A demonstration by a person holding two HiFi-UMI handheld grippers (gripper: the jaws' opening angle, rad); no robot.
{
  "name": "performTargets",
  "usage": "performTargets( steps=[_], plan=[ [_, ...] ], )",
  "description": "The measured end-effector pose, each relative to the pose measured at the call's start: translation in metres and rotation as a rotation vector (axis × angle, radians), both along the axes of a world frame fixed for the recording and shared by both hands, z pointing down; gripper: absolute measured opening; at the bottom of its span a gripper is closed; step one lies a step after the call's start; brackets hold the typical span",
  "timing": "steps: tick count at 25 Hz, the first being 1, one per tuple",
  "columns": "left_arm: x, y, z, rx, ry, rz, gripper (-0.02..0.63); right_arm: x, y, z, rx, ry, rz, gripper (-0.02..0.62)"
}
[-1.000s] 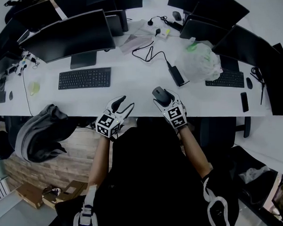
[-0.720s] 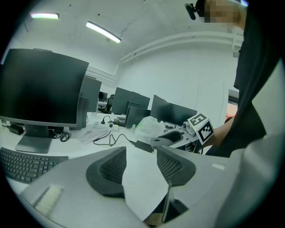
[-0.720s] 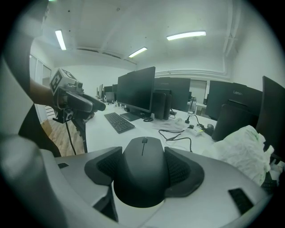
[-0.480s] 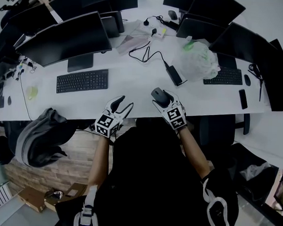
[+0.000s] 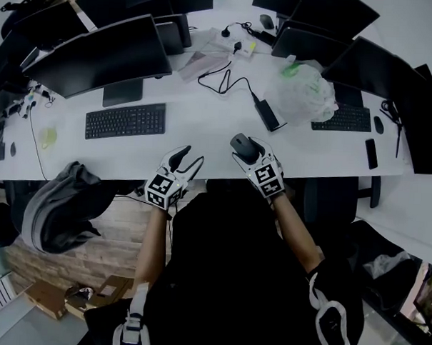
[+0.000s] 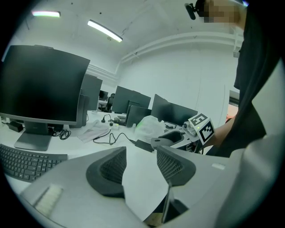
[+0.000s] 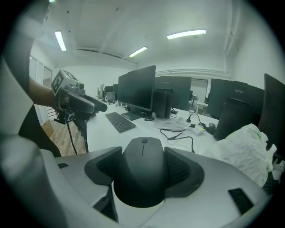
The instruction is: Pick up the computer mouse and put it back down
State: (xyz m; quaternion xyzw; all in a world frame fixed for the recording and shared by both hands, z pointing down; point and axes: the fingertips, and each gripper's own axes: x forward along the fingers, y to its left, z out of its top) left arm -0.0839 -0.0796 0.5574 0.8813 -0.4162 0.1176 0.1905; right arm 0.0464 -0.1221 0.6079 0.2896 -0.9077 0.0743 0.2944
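A dark computer mouse (image 5: 241, 143) sits near the white desk's (image 5: 204, 125) front edge, between the jaws of my right gripper (image 5: 247, 150). In the right gripper view both pads press the sides of the mouse (image 7: 143, 178), so the right gripper (image 7: 143, 167) is shut on it. I cannot tell whether the mouse rests on the desk or hangs just above it. My left gripper (image 5: 190, 157) hovers at the desk's front edge to the left, open. In the left gripper view nothing lies between the pads of the left gripper (image 6: 141, 165).
A black keyboard (image 5: 125, 120) and monitor (image 5: 99, 56) stand left of the grippers. A power brick (image 5: 268, 115) with its cable and a white plastic bag (image 5: 305, 93) lie behind the mouse. A second keyboard (image 5: 345, 119) is at the right. A grey backpack (image 5: 61, 204) sits below the desk edge.
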Motion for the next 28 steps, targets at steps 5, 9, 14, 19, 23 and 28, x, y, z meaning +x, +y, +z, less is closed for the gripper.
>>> performTargets(
  steps=[5, 9, 14, 19, 23, 28],
  plan=[
    [-0.004, 0.000, 0.002, -0.010, 0.006, -0.030, 0.213, -0.007, -0.003, 0.004, -0.011, 0.005, -0.031, 0.298],
    [-0.008, 0.000, 0.004, -0.022, 0.010, -0.054, 0.213, -0.016, -0.007, 0.007, -0.022, 0.006, -0.062, 0.298],
    [-0.016, 0.003, 0.008, -0.037, 0.013, -0.100, 0.213, -0.032, -0.008, 0.012, -0.031, 0.004, -0.122, 0.298],
    [-0.030, 0.007, 0.011, -0.051, 0.007, -0.148, 0.213, -0.054, -0.010, 0.017, -0.039, 0.000, -0.185, 0.298],
    [-0.039, 0.012, 0.015, -0.064, 0.004, -0.189, 0.213, -0.068, -0.013, 0.021, -0.047, -0.002, -0.226, 0.298],
    [-0.050, 0.020, 0.018, -0.086, 0.004, -0.240, 0.213, -0.083, -0.015, 0.029, -0.063, 0.002, -0.279, 0.298]
  ],
)
